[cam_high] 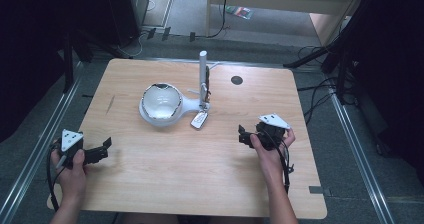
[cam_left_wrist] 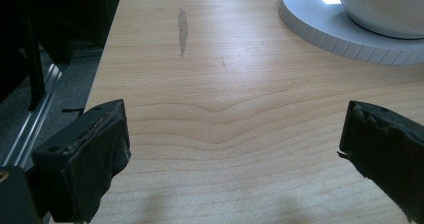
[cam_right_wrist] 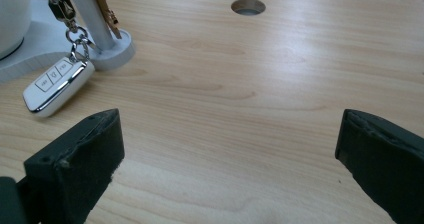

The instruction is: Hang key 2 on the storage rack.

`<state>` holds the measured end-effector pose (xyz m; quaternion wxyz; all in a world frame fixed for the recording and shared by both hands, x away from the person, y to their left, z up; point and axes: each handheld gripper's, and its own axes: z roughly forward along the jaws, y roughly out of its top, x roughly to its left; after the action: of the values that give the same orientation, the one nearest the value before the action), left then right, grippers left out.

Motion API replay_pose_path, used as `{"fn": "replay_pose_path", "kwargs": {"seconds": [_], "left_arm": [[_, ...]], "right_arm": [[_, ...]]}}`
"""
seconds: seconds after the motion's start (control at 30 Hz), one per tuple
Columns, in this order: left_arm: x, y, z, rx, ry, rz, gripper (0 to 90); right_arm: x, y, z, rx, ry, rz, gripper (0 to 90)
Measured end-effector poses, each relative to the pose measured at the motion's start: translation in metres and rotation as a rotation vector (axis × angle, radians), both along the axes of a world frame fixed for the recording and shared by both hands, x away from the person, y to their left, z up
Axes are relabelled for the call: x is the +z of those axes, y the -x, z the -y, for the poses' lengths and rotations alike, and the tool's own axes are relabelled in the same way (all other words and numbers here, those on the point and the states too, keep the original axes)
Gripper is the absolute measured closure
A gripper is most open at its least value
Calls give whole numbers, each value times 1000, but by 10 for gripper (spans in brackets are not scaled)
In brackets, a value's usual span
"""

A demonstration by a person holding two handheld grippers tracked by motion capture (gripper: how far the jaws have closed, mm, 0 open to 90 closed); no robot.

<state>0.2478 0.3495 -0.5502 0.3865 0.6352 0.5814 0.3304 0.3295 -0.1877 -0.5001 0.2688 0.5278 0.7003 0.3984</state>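
Observation:
A white bowl sits on a white base that carries an upright white post. From the post hangs a white car key fob on a ring, its lower end resting on the table; the right gripper view has the fob at the left beside the post's foot. My left gripper rests open at the table's near left, nothing between its jaws. My right gripper is open at the near right, pointing left toward the fob, well short of it.
The wooden table has a round cable hole at the back right and a grey smear on the left. Dark stands and cables crowd the floor around it. Metal rails run along both sides.

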Motion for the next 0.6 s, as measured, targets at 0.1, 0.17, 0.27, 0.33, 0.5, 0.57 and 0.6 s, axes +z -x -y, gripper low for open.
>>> {"fn": "replay_pose_path", "kwargs": {"seconds": [0.1,0.17,0.27,0.33,0.5,0.57,0.6], "left_arm": [[0,0,0,0,4,1,1],[0,0,0,1,5,2,2],[0,0,0,0,3,1,2],[0,0,0,1,3,2,1],[0,0,0,0,3,2,1],[0,0,0,0,2,2,2],[0,0,0,0,2,2,1]], "right_arm": [[-4,4,8,-15,1,-10,0],[-7,7,13,-19,1,-15,0],[-11,11,21,-25,8,-20,0],[-13,14,27,-38,10,-21,0],[-20,19,41,-62,2,-31,0],[-22,22,46,-72,3,-37,0],[-23,23,48,-75,1,-39,0]]}}
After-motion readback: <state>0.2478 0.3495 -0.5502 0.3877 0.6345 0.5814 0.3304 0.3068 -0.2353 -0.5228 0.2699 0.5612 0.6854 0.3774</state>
